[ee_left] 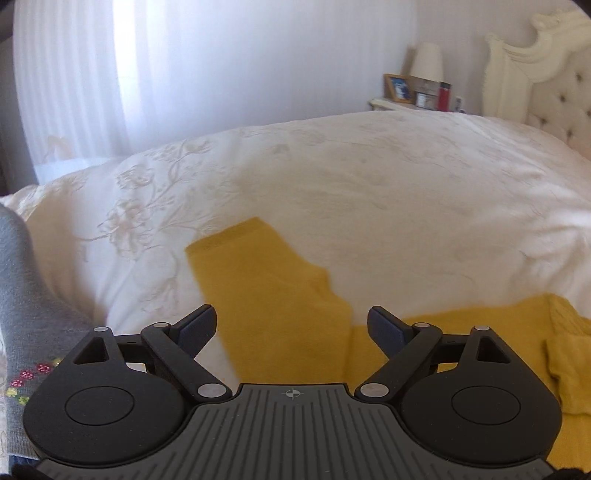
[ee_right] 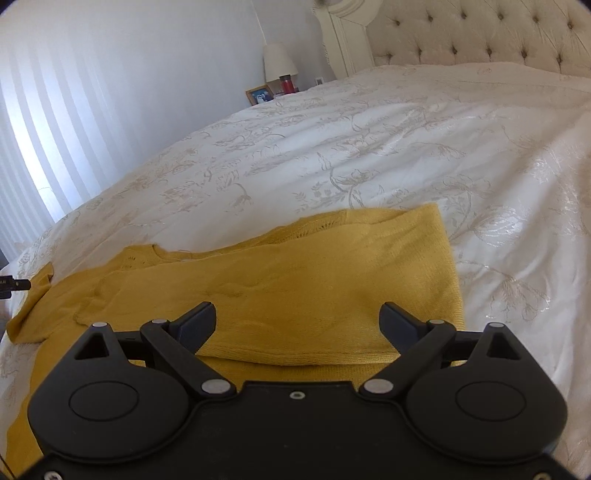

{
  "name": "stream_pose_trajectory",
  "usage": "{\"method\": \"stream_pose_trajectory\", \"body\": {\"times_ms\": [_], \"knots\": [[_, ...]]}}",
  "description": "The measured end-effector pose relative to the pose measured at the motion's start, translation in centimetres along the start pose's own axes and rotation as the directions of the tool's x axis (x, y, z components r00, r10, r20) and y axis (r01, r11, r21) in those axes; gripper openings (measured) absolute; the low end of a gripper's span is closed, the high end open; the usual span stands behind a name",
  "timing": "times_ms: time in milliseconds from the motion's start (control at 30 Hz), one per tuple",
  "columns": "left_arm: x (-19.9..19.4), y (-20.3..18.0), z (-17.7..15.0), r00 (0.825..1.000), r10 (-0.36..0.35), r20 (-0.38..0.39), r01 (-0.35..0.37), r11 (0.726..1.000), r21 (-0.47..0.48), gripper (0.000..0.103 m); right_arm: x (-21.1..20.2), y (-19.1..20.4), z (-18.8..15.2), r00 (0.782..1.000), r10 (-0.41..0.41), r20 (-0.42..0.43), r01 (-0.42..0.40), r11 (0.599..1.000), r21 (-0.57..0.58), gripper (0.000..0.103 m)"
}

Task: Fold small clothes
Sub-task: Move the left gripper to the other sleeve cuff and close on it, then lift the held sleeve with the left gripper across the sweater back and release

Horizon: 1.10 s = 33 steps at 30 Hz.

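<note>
Two grippers are seen above one yellow sweater [ee_right: 295, 280], which is spread on the white bedspread [ee_right: 406, 147] of the bed. Only in the right wrist view is a folded flap of the sweater shown, laid across the body of the sweater, and beyond the sweater the tufted headboard [ee_right: 480, 33] is fully seen. Only in the left wrist view is a gray garment [ee_left: 22, 302] with small flowers shown, left of the sweater and cut off by the edge. The left gripper [ee_left: 291, 328] is held open and empty over a sleeve. The right gripper [ee_right: 297, 325] is also spread wide, holding nothing. The sleeve outline is blurred in the left wrist view.
</note>
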<state>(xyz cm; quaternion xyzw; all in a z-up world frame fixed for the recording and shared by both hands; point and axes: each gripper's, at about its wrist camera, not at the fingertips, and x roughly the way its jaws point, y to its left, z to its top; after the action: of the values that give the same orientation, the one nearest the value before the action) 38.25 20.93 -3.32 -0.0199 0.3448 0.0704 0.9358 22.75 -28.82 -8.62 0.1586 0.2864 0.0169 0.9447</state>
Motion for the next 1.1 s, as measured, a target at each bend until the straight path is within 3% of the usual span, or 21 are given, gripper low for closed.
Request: {"method": "stream_pose_trajectory", "body": {"times_ms": [133,433,767,800,833,867,900,933,1100], "knots": [[1.6,3.0,1.0,1.000,0.025,-0.019,-0.026,0.997,-0.074,0.089,-0.2,1.5,-0.4,0.999,0.017,0.031,-0.014,0.996,-0.084,0.096],[5.7,4.4,0.8,0.994,0.011,-0.105,-0.014,1.000,-0.028,0.089,0.3,2.4,-1.1,0.997,0.043,0.060,-0.036,0.992,-0.121,0.096],[8.0,4.7,0.8,0.998,-0.003,-0.068,0.000,0.999,-0.050,0.088,1.0,1.6,-1.4,0.998,0.036,0.045,-0.033,0.997,-0.067,0.096],[8.1,4.6,0.9,0.998,-0.001,-0.059,-0.002,0.999,-0.046,0.078,1.0,1.6,-1.4,0.998,0.035,0.044,-0.032,0.997,-0.068,0.096],[8.0,4.4,1.0,0.999,0.001,-0.045,-0.002,0.999,-0.042,0.054,1.0,1.6,-1.5,0.998,0.035,0.043,-0.032,0.997,-0.073,0.096],[7.9,4.3,1.1,0.999,0.013,-0.031,-0.014,0.999,-0.040,0.040,1.0,1.7,-1.5,0.998,0.036,0.043,-0.032,0.996,-0.077,0.096],[7.9,4.1,1.3,0.999,0.031,-0.027,-0.032,0.999,-0.043,0.016,1.0,1.8,-1.5,0.998,0.037,0.043,-0.034,0.996,-0.083,0.096],[7.9,4.1,1.6,0.999,0.031,-0.032,-0.033,0.998,-0.052,0.009,1.0,1.8,-1.6,0.998,0.038,0.043,-0.034,0.996,-0.087,0.096],[5.6,3.0,2.4,1.000,0.017,0.020,-0.017,0.999,-0.044,0.007,1.2,2.0,-1.6,0.998,0.041,0.040,-0.037,0.995,-0.095,0.096]]}}
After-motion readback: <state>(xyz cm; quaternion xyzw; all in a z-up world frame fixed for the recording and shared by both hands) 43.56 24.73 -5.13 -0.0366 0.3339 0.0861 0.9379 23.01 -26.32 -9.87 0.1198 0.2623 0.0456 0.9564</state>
